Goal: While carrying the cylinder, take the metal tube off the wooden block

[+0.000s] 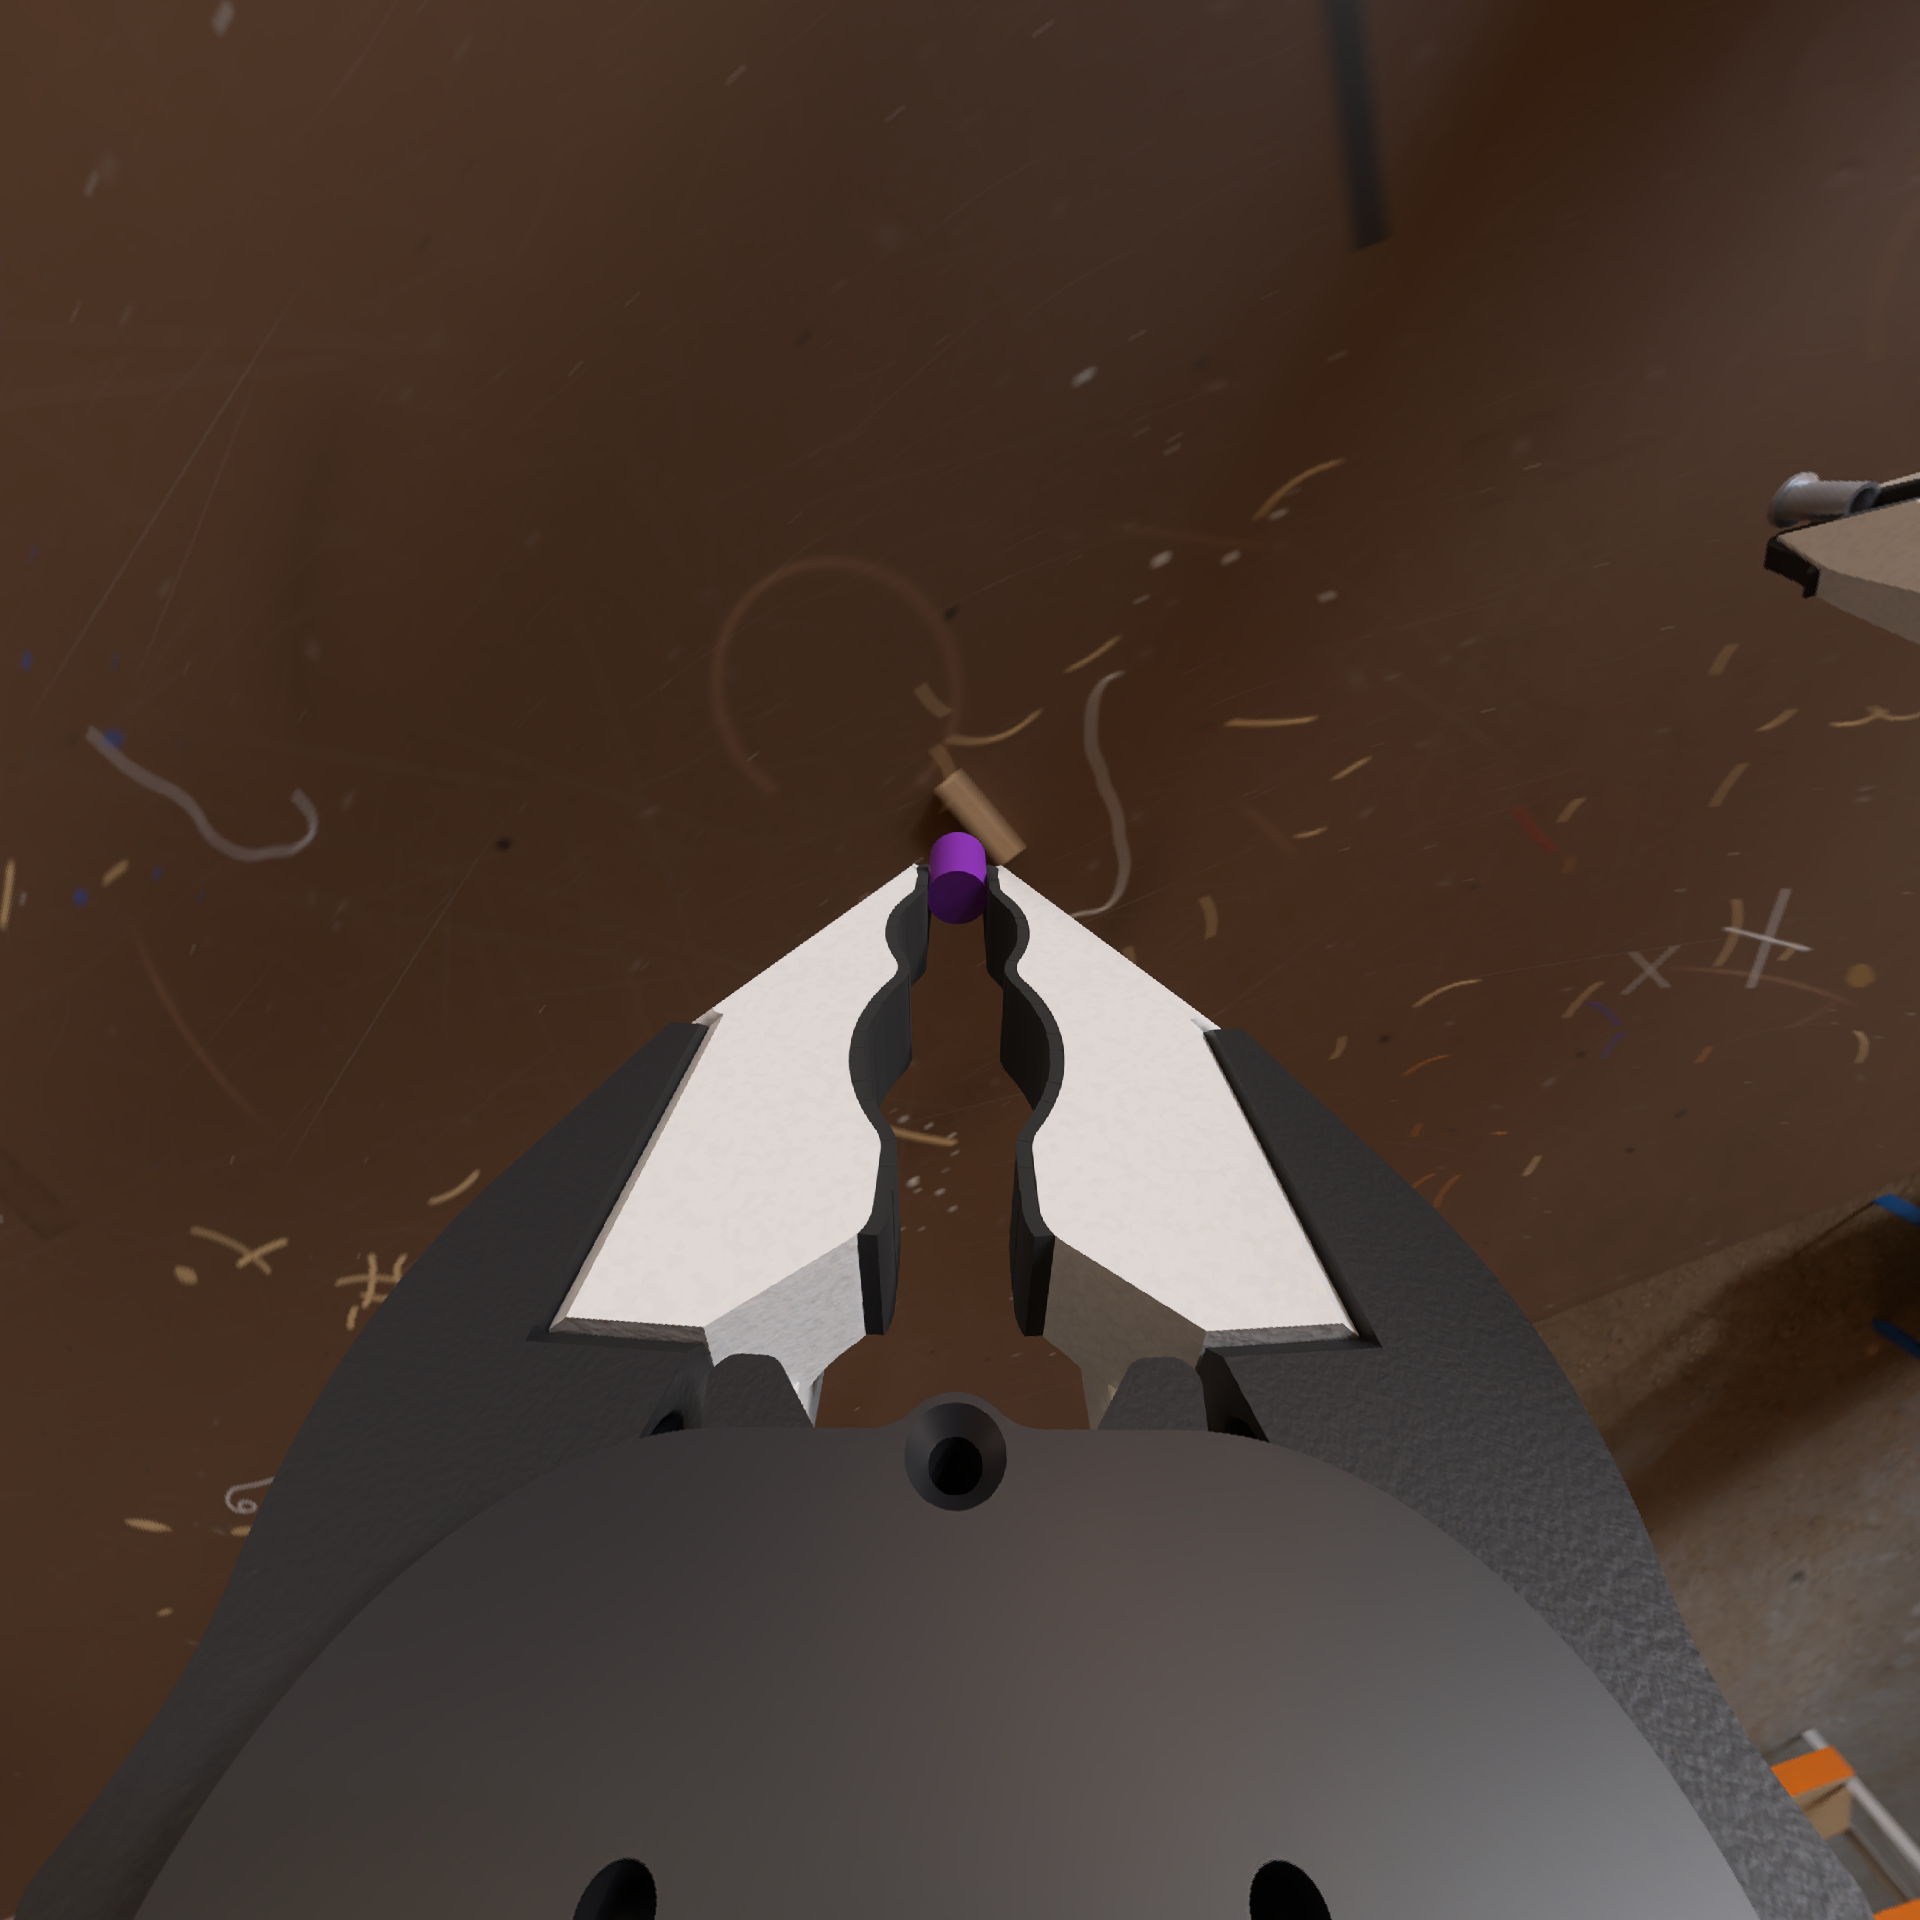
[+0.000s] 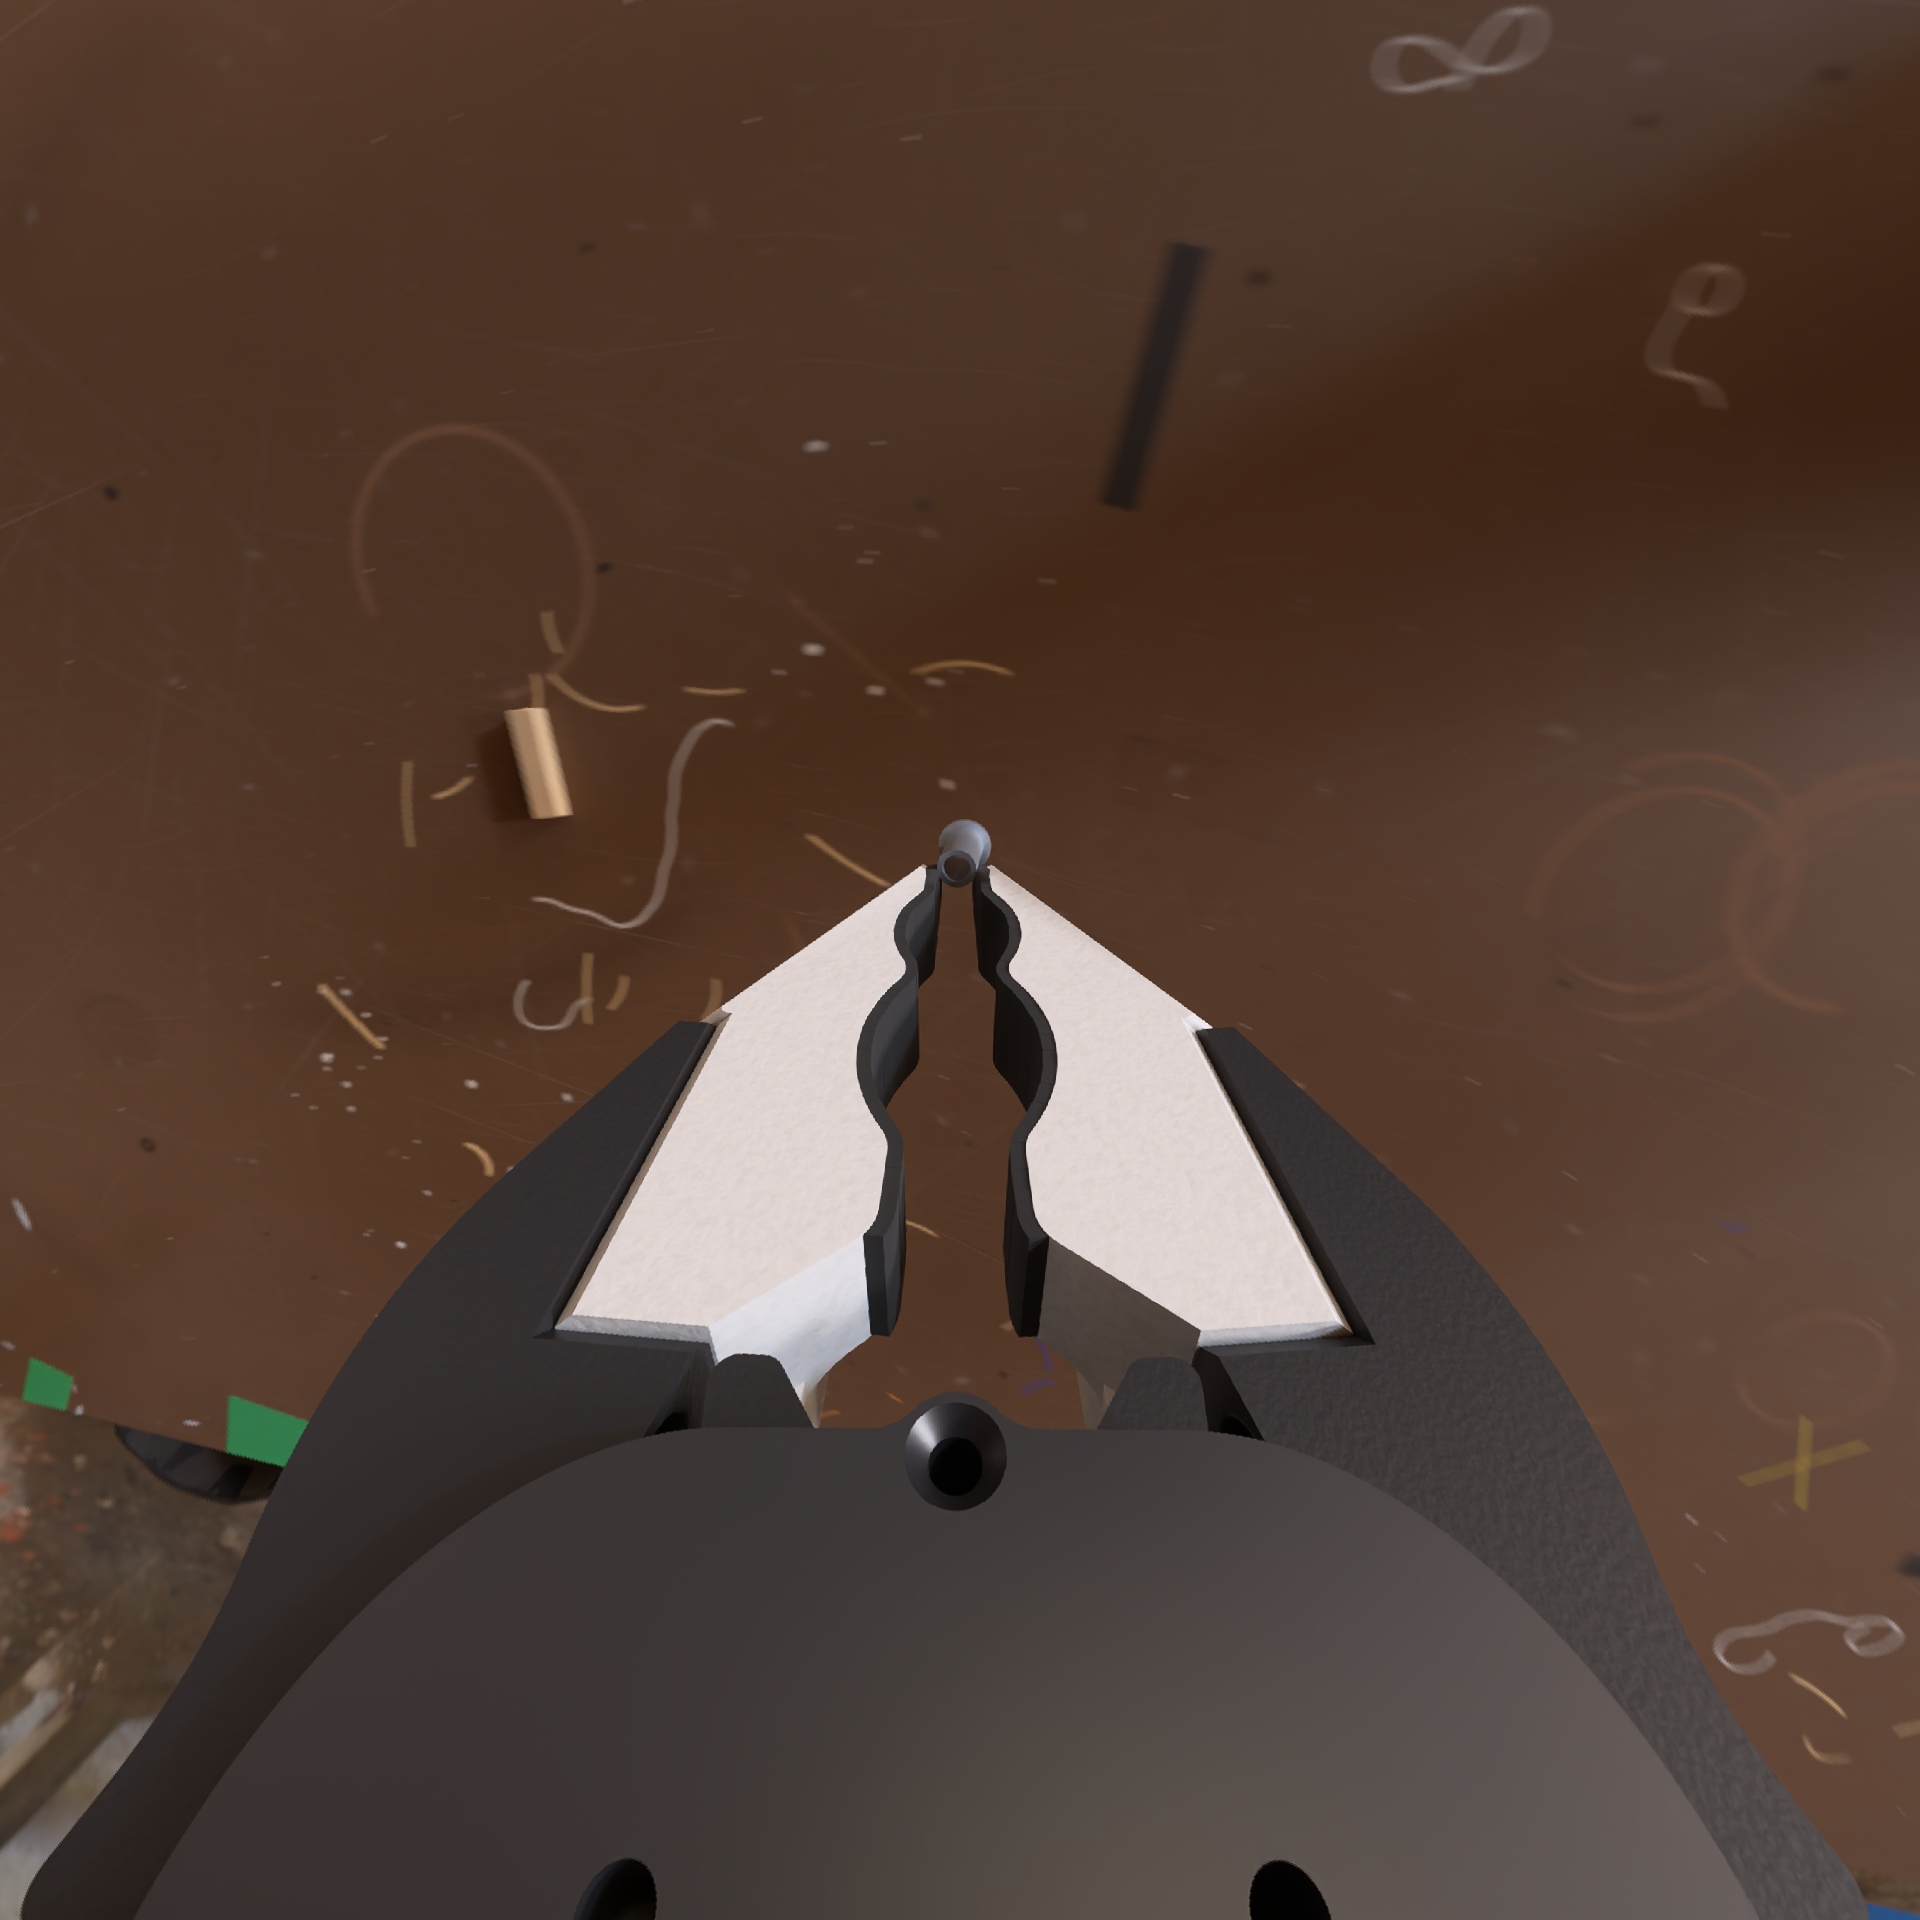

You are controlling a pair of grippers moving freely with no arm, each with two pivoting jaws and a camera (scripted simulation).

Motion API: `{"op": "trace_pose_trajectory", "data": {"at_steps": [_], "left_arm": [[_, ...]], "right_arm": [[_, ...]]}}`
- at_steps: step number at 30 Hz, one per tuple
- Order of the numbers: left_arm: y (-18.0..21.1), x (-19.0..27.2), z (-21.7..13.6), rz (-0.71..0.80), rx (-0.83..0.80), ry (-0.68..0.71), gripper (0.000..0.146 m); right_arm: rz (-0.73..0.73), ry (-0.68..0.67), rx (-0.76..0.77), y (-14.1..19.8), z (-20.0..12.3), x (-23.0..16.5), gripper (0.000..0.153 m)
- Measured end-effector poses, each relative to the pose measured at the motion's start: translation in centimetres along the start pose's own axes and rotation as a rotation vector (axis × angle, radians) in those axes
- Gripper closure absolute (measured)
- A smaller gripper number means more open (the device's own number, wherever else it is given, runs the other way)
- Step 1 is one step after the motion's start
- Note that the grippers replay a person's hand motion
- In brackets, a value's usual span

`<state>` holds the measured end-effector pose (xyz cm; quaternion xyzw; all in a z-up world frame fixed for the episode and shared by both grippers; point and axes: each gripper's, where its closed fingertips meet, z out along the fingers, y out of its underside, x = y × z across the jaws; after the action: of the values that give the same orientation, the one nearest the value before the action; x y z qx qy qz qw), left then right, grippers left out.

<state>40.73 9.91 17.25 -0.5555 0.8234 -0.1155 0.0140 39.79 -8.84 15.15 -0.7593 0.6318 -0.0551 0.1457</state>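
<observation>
The cylinder [image 1: 956, 879] pinched at the left gripper's [image 1: 957, 883] tips is bright purple. The metal tube [image 2: 962, 854] at the right gripper's [image 2: 959, 871] tips is dull grey. Both grippers have charcoal bodies and off-white finger faces edged in black. Ahead and left of the right gripper, the wooden block [image 2: 538, 763] is pale tan. The tabletop [image 2: 1351, 665] is dark brown, marked with pale scratches, curls and specks.

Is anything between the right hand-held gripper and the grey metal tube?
No. The right hand-held gripper already pinches the small grey metal tube at its tips, clear of the pale wooden block lying on the table.
</observation>
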Motion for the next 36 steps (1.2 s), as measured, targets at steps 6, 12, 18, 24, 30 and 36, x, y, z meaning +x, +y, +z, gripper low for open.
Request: {"op": "trace_pose_trajectory", "data": {"at_steps": [6,12,18,24,30,36], "left_arm": [[-5.4,10.1,0.4,0.106,0.020,0.079,0.137],[-9.3,19.5,1.8,0.189,0.055,0.169,0.137],[-12.5,25.6,3.7,0.237,0.105,0.215,0.137],[-14.9,28.7,6.1,0.262,0.175,0.236,0.137],[-17.4,29.8,6.7,0.261,0.365,0.299,0.137],[-18.9,29.6,6.3,0.256,0.542,0.345,0.137]], "right_arm": [[0.087,0.076,0.021,1.6,-4.6,10.4,0.147],[0.145,0.172,0.033,3.9,-8.3,19.8,0.147],[0.193,0.235,0.091,5.5,-9.3,26.3,0.147],[0.178,0.317,0.171,5.4,-8.9,30.6,0.147],[0.096,0.455,0.330,3.4,-10.3,32.6,0.147],[-0.019,0.622,0.498,1.3,-12.5,32.3,0.147]]}}
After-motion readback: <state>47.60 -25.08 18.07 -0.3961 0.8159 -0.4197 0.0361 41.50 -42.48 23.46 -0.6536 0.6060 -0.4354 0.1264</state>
